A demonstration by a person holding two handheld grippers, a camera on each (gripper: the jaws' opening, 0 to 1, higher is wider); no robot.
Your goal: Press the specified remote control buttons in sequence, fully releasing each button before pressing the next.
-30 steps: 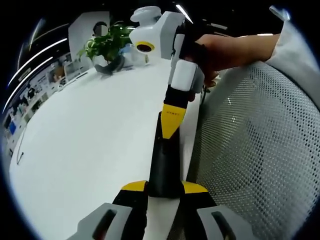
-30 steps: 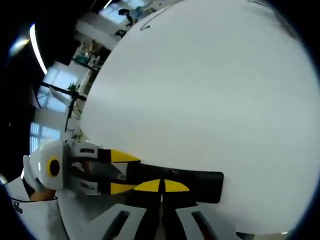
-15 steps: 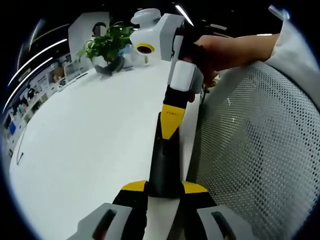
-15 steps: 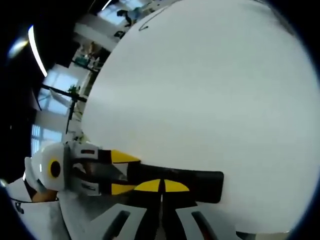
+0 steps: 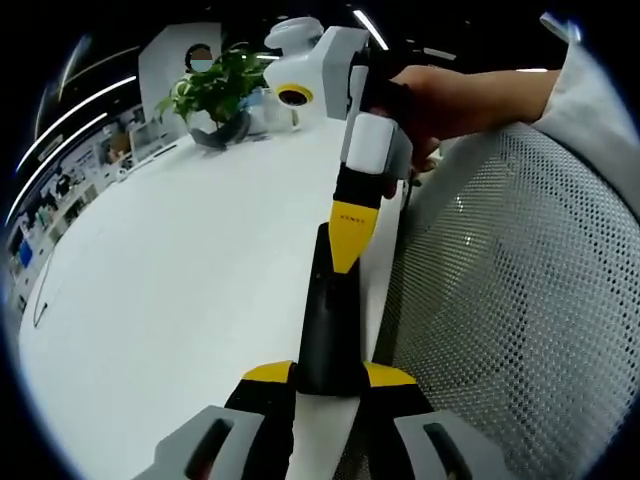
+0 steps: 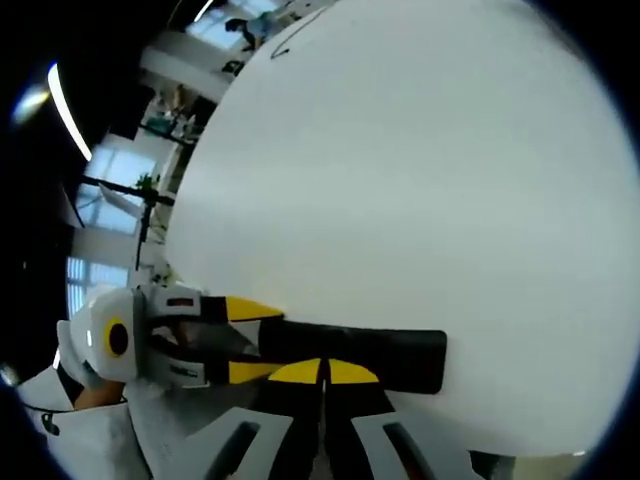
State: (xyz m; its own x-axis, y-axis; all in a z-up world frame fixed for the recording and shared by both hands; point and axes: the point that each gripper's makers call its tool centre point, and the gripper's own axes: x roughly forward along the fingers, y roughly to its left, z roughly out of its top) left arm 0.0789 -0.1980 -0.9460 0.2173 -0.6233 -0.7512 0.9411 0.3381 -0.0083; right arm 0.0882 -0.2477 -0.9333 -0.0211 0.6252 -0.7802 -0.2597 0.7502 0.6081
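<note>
- Your left claw (image 5: 328, 378) was clamped on the near end of the slim black remote control (image 5: 326, 315), holding it over the edge of the white worktop (image 5: 180, 280), beside a grey mesh chair back (image 5: 520, 300).
- Your right claw (image 5: 348, 238) had both yellow tips pinched together into 1 narrow point, set on the remote's far end.
- Over the last 1 second that point had edged slightly up and away along the remote, while the green potted plant (image 5: 215, 90) behind it kept its place.
- I judged this as the start of a release; contact was too close to tell apart, so lift clear before the next button.
</note>
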